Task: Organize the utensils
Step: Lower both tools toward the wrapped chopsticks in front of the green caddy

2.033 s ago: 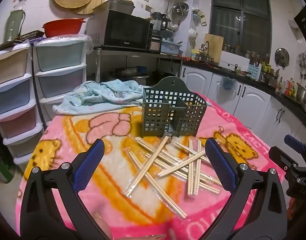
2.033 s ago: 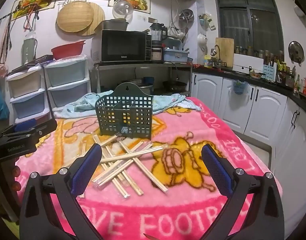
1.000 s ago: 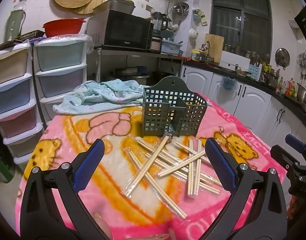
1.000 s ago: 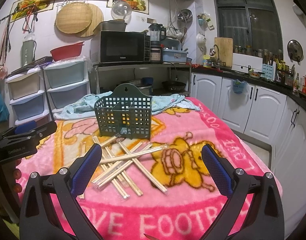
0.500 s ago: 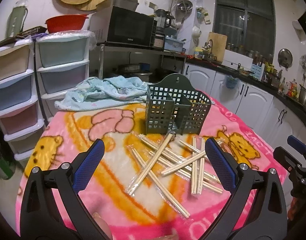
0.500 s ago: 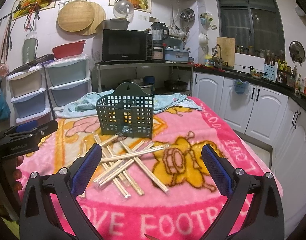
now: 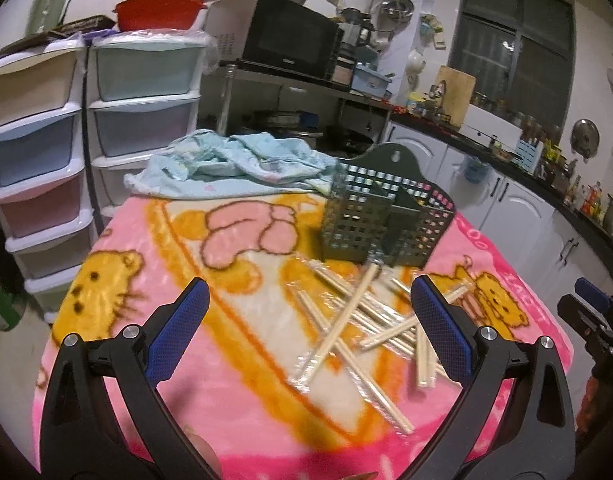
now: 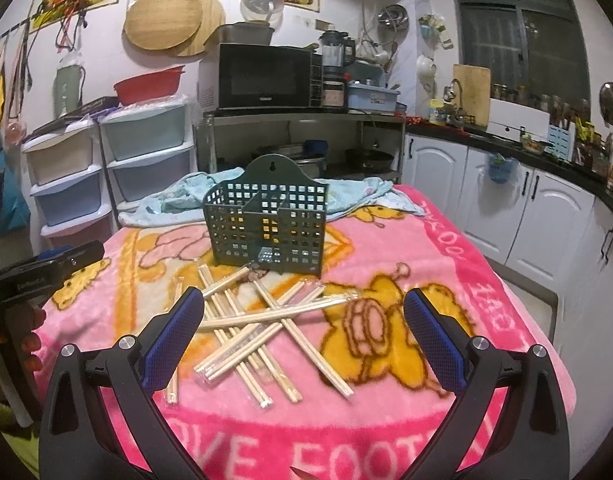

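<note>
A fuzzy pink printed blanket (image 8: pixel 446 264) was seen; pale wooden chopsticks (image 8: pixel 266 316) were sleeved in glossy clear plastic. The caddy (image 8: pixel 266 228) was matt dark-green perforated plastic. Gripper fingers (image 7: pixel 178 332) were faced with textured blue pads on matt black plastic.

Bare blanket (image 8: pixel 446 264) right of the crossed chopsticks (image 8: pixel 258 320), green holder (image 8: pixel 266 228) blocking behind them

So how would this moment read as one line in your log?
stage: start | left gripper: open, empty | right gripper: open, empty | chopsticks: scattered on blanket | basket: upright, empty
</note>
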Action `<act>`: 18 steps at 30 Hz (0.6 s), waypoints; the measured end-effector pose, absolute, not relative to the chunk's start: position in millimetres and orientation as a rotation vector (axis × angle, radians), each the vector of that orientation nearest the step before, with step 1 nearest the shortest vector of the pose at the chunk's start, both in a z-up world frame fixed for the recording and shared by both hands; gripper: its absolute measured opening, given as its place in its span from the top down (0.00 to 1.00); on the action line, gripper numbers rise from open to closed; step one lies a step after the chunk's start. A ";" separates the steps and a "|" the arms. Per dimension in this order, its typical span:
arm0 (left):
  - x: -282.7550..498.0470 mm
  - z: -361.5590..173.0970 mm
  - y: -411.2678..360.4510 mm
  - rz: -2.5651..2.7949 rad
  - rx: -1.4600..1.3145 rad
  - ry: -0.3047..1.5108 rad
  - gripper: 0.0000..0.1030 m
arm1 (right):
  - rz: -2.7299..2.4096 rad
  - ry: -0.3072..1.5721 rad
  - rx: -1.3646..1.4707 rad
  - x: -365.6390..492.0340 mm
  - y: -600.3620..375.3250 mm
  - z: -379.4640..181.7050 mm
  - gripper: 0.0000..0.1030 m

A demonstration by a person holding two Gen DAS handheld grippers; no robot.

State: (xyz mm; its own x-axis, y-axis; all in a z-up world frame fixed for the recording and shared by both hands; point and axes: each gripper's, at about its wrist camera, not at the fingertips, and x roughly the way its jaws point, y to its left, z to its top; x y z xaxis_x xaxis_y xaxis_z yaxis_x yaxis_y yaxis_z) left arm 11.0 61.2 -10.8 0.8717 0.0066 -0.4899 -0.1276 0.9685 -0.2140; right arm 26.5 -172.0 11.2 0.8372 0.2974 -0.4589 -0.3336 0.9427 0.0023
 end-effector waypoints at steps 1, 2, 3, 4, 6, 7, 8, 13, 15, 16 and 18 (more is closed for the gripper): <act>12.9 -11.7 65.3 0.073 -0.248 0.517 0.10 | 0.340 0.477 -0.079 29.0 -170.0 11.4 0.06; 14.7 -12.6 69.9 0.079 -0.254 0.526 0.10 | 0.347 0.481 -0.076 31.2 -168.4 11.4 0.06; 16.4 -13.9 73.8 0.086 -0.261 0.534 0.10 | 0.357 0.492 -0.077 35.8 -166.5 10.5 0.06; 18.5 -15.8 78.1 0.083 -0.270 0.544 0.10 | 0.360 0.506 -0.080 40.0 -164.1 9.6 0.06; 21.5 -20.4 86.1 0.081 -0.278 0.565 0.10 | 0.370 0.531 -0.074 49.3 -162.7 7.9 0.06; 22.4 -22.2 88.3 0.082 -0.277 0.573 0.10 | 0.374 0.543 -0.074 55.1 -161.5 6.4 0.06; 23.3 -25.1 90.6 0.079 -0.274 0.584 0.10 | 0.372 0.550 -0.078 59.1 -160.4 5.1 0.06; 28.9 -40.5 101.6 0.018 -0.305 0.651 0.10 | 0.361 0.603 -0.070 82.5 -162.3 -6.5 0.06; 29.6 -47.0 100.0 -0.013 -0.296 0.669 0.10 | 0.351 0.627 -0.068 92.2 -164.2 -12.1 0.06; 31.0 -52.1 97.9 -0.040 -0.293 0.685 0.10 | 0.345 0.636 -0.068 97.2 -165.3 -14.5 0.06; 34.5 -60.0 93.0 -0.080 -0.290 0.719 0.11 | 0.338 0.651 -0.067 105.9 -167.0 -18.5 0.06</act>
